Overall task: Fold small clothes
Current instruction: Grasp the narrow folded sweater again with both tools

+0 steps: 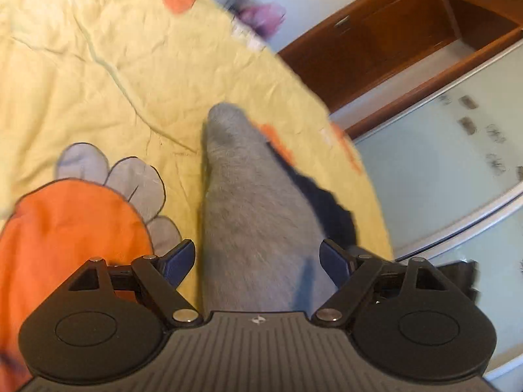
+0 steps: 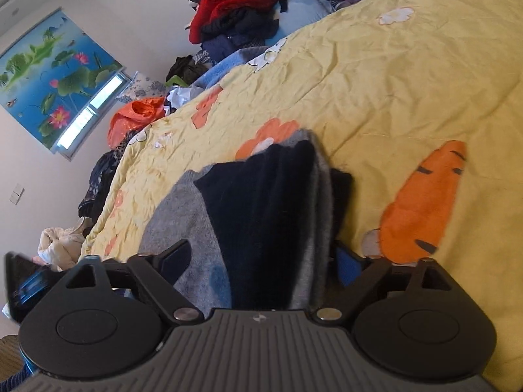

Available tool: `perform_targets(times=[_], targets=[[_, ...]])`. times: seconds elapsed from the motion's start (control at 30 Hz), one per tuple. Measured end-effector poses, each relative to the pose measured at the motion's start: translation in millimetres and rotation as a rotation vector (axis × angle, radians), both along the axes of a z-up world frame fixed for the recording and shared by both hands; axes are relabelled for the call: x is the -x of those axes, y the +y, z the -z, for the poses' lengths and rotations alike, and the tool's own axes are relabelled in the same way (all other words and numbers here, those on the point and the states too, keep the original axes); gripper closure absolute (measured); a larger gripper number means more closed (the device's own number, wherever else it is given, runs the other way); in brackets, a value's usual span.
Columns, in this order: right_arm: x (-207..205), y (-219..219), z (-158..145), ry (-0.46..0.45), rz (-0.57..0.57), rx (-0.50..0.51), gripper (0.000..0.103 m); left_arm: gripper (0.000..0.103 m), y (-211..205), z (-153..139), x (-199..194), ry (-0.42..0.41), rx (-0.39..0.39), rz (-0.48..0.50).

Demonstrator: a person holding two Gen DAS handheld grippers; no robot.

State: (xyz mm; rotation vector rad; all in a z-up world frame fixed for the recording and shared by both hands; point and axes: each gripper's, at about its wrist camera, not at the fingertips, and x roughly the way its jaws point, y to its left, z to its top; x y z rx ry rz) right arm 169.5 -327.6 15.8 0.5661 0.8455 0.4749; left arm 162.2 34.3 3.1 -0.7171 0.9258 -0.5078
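Jaws stand wide apart on the left gripper (image 1: 258, 263), and a grey garment (image 1: 248, 202) runs up between the two fingers without either blue pad pressing it. In the left wrist view this grey piece stretches away from the gripper across a yellow quilt (image 1: 98, 65) printed with an orange carrot (image 1: 68, 228). A dark navy cloth (image 1: 330, 209) peeks out along the grey piece's right edge. Beyond the bed edge sit a wooden cabinet (image 1: 392, 32) and a pale frosted panel (image 1: 441, 170).

In the right wrist view the right gripper (image 2: 264, 263) is also spread open, its fingers either side of the garments. Between them lies the dark navy cloth (image 2: 261, 215) on top of the grey garment (image 2: 176, 225), both resting on the yellow quilt (image 2: 392, 81). A pile of clothes (image 2: 235, 16) sits past the quilt, and a lotus picture (image 2: 55, 81) hangs on the wall.
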Motion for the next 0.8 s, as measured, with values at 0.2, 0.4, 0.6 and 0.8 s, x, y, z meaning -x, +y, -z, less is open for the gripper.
perform_targets(times=[0.2, 0.4, 0.6, 0.8], targets=[[5.0, 5.2, 7.6, 0.019, 0.027, 0.017, 0.074, 0.071, -14.6, 1.4, -22.3, -0.012, -0.046, 0.055], [1.1, 44.4, -16.8, -0.051, -0.045, -0.046, 0.075, 0.073, 21.5, -30.3, -6.7, -0.1, -0.104, 0.02], [-31.9, 84.7, 9.9, 0.019, -0.041, -0.025, 0.068, 0.059, 62.0, -9.2, -20.1, 0.028, -0.168, -0.028], [15.0, 62.3, -0.7, 0.018, -0.028, -0.055, 0.024, 0.036, 87.0, -1.8, 49.2, -0.004, 0.005, 0.006]])
